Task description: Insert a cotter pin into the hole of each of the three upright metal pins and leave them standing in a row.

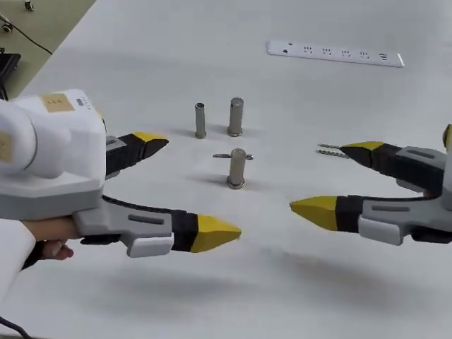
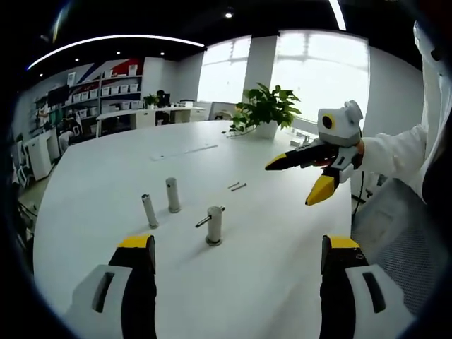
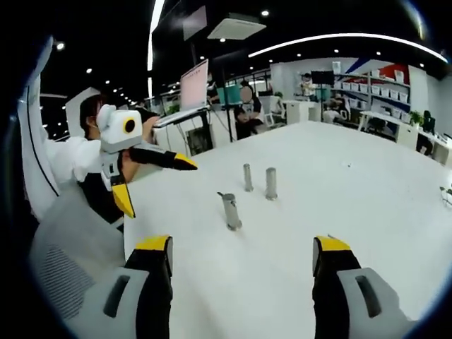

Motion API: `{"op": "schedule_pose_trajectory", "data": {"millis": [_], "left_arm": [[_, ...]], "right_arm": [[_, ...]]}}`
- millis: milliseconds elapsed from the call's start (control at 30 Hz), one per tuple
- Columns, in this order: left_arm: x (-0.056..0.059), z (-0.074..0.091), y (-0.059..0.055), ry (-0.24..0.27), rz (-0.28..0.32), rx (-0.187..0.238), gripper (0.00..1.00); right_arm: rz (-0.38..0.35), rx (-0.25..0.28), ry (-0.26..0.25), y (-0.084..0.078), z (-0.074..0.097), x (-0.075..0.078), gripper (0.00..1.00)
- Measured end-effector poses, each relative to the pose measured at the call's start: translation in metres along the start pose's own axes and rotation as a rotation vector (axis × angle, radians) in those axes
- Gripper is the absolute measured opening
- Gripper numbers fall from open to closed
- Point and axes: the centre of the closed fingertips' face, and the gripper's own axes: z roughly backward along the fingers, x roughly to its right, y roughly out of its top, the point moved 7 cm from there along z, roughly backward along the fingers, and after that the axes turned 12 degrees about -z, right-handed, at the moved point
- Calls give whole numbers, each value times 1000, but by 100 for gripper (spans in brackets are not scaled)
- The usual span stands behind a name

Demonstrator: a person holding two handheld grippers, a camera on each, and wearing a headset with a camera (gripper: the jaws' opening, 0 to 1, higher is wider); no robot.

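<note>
Nearest, the yellow-tipped grey left gripper [image 1: 187,185] hangs wide open, holding nothing — likewise the matching right gripper [image 1: 335,178]. Between them, on the white table [image 1: 141,63], the front steel pin [image 1: 237,168] carries a thin cotter pin [image 1: 224,155]; a slim steel pin [image 1: 200,120] and a thicker steel pin [image 1: 236,116] stand behind. Loose cotter pins [image 1: 328,150] lie beside the right gripper.

The desk [image 1: 318,282] carries three upright metal pins [image 1: 236,116], one inserted cotter pin [image 1: 224,156] through the nearest, two loose cotter pins [image 1: 329,149], and one power strip [image 1: 335,53].
</note>
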Motion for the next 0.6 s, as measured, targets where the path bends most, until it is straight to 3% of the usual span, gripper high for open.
{"op": "schedule_pose_trajectory", "data": {"millis": [67, 233, 400, 600], "left_arm": [[0, 1, 1, 9, 12, 7, 97], [2, 4, 1, 14, 34, 20, 97], [1, 5, 0, 27, 60, 29, 98], [-18, 3, 10, 95, 38, 81, 96]], "right_arm": [[-10, 15, 4, -2, 6, -2, 90], [-12, -5, -25, -8, 16, -5, 98], [-39, -14, -36, -13, 23, -6, 98], [-62, 5, -63, -13, 31, -5, 98]]}}
